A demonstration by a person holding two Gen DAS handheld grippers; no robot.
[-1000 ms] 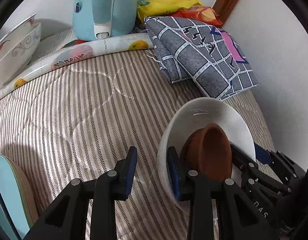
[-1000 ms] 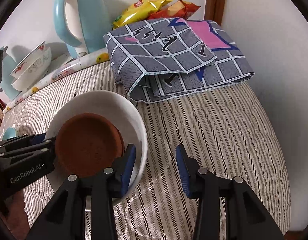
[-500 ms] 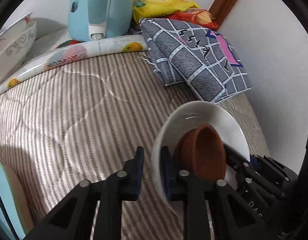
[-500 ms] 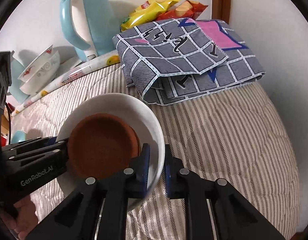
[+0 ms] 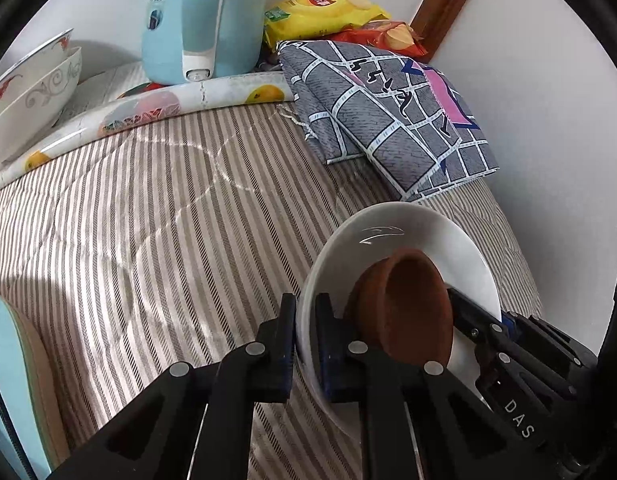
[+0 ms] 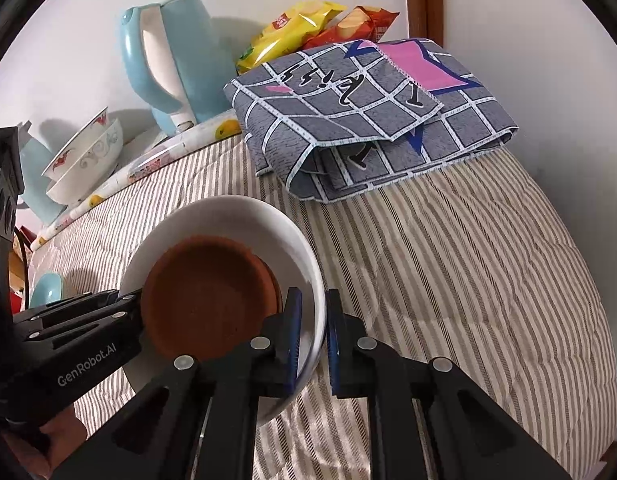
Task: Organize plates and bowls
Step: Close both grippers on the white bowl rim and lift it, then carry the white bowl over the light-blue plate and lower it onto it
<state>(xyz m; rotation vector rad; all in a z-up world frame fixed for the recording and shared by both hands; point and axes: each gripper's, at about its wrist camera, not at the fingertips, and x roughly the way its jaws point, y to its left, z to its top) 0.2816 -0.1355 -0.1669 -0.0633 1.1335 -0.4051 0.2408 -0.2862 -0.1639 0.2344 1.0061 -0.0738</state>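
Surface: striped quilted cover [image 5: 156, 216], one, spread wide and bounded by white walls and one brown wooden post [image 5: 448, 4] in the far corner.
Cloth: one folded grey checked cloth [image 6: 372, 120] with a pink patch, lying at the far side of the cover beside the wall.
Kettle: one pale blue kettle [image 5: 204, 20] standing at the back, left of the cloth.
Mat: one rolled fruit-print mat [image 5: 148, 108] lying along the back edge of the cover, in front of the kettle.
Patterned bowls: two, white with red and grey patterns [image 6: 86, 160], nested one in the other at the far left.
Snack bags: two, one yellow [image 5: 324, 12] and one orange-red [image 6: 356, 24], side by side behind the cloth.
White bowl: one [image 6: 236, 220], near the middle of the cover, tipped and gripped at opposite rims by both claws.
Brown dish: one [image 6: 206, 296], sitting inside the white bowl.
Blue dish: one small one [image 6: 48, 290] at the left edge in the right wrist view.
Left claw: [image 5: 306, 344] closed down on the white bowl's rim, one pad inside and one outside.
Right claw: [image 6: 312, 340] likewise clamped on the opposite rim, pads on either side of the wall.
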